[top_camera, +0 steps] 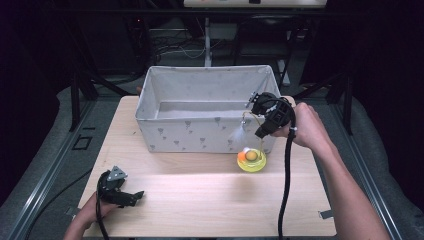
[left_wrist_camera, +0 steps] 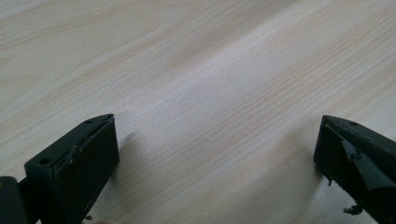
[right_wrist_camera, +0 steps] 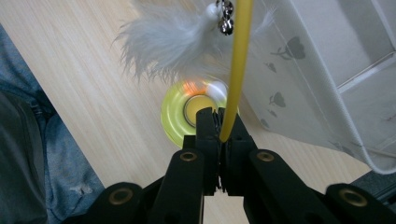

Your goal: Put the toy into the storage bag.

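1. Left gripper [top_camera: 134, 195]: rests low on the wooden table [top_camera: 200, 200], jaws spread wide, nothing between them.
2. Cat toy, yellow disc base [top_camera: 251, 161]: sits on the table, touching the fabric bin [top_camera: 200, 107] front; likely light and prone to tipping.
3. Yellow wand [right_wrist_camera: 236, 70]: thin, springy; feather tuft [right_wrist_camera: 168, 51] soft, small bells fragile. Best held low on the stem.
4. Right gripper [right_wrist_camera: 219, 122]: jaws pressed together, pinching the wand.
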Demonstrator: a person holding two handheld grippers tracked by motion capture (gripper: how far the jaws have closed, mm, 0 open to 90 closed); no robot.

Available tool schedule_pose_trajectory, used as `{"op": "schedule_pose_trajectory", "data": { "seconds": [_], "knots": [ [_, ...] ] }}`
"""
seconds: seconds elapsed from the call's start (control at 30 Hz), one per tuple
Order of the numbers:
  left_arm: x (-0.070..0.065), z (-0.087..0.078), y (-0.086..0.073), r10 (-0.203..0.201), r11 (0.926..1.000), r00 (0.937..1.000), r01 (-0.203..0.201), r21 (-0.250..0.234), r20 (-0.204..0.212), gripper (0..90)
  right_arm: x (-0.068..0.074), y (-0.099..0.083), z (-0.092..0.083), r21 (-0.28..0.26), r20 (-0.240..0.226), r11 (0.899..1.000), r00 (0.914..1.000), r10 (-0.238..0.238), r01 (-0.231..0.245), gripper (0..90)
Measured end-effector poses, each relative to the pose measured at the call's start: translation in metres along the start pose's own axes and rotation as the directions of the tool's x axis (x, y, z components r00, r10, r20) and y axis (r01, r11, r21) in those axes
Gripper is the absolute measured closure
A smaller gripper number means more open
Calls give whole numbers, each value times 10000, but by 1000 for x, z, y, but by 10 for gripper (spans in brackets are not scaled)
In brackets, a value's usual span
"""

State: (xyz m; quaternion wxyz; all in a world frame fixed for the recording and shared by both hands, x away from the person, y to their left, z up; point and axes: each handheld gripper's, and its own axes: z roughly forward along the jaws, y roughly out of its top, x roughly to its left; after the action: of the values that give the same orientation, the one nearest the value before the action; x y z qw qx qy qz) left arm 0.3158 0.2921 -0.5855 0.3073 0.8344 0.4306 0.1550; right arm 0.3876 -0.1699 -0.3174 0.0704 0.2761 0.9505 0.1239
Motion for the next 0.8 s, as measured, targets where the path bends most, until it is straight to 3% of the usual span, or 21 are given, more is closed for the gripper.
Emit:
{"op": "schedule_pose_trajectory", "data": {
  "seconds": [0.8],
  "knots": [
    [0,-1,0,48,10000,10000,-48,52,9,0,-1,16,-37,-368,24,9992,9999,-165,166,879]
  ]
}}
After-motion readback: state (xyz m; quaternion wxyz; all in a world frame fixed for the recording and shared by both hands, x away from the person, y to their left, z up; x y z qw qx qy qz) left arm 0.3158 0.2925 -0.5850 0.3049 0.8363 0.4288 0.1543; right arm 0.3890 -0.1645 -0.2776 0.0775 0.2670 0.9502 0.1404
